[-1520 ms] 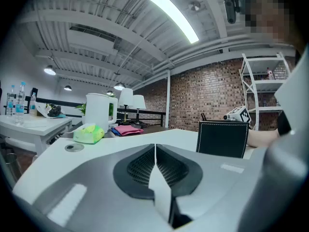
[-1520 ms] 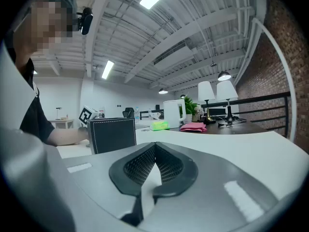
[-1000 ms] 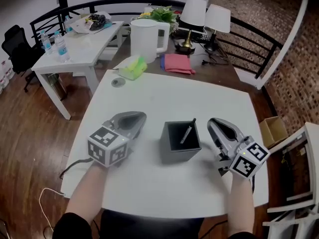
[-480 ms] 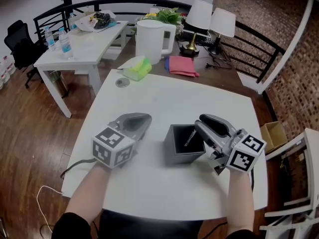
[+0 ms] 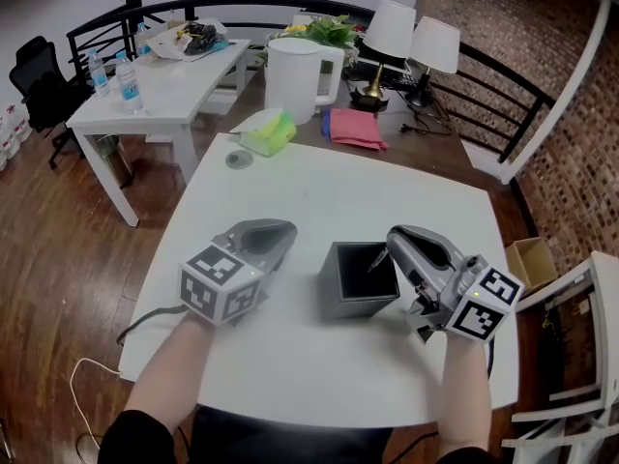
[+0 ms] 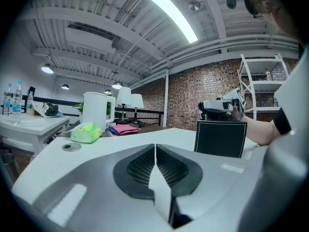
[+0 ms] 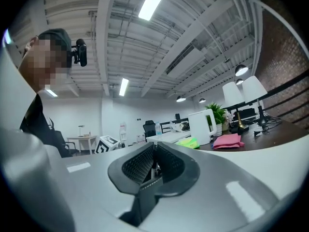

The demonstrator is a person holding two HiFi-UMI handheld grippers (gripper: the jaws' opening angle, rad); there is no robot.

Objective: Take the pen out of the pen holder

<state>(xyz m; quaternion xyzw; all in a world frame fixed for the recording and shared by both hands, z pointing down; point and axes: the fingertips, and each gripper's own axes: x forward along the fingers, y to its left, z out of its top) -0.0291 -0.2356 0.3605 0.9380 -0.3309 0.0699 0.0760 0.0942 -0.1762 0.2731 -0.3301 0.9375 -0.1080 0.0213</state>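
Note:
A black square pen holder [image 5: 356, 280] stands in the middle of the white table [image 5: 338, 187]. A dark pen [image 5: 378, 258] leans in its right side. My right gripper [image 5: 389, 246] reaches over the holder's right rim, its jaws closing, and the pads press on the pen's upper end. The right gripper view shows the thin pen [image 7: 155, 170] pinched in the narrow slit of the right gripper [image 7: 154, 164]. My left gripper [image 5: 283, 233] lies left of the holder, shut and empty. In the left gripper view, past the shut left gripper [image 6: 155, 151], are the holder [image 6: 221, 138] and the right gripper [image 6: 218, 108].
Behind the white table, a brown desk holds a white jug [image 5: 293, 77], a green pack [image 5: 266, 131], a pink cloth [image 5: 353, 127] and two lamps [image 5: 392, 27]. A small round disc [image 5: 238, 159] lies near the far left edge. A white side table [image 5: 145, 90] stands left.
The right gripper has moved from beside the holder's right wall up over its rim. Its jaws have closed on the pen's top. The left gripper has stayed put.

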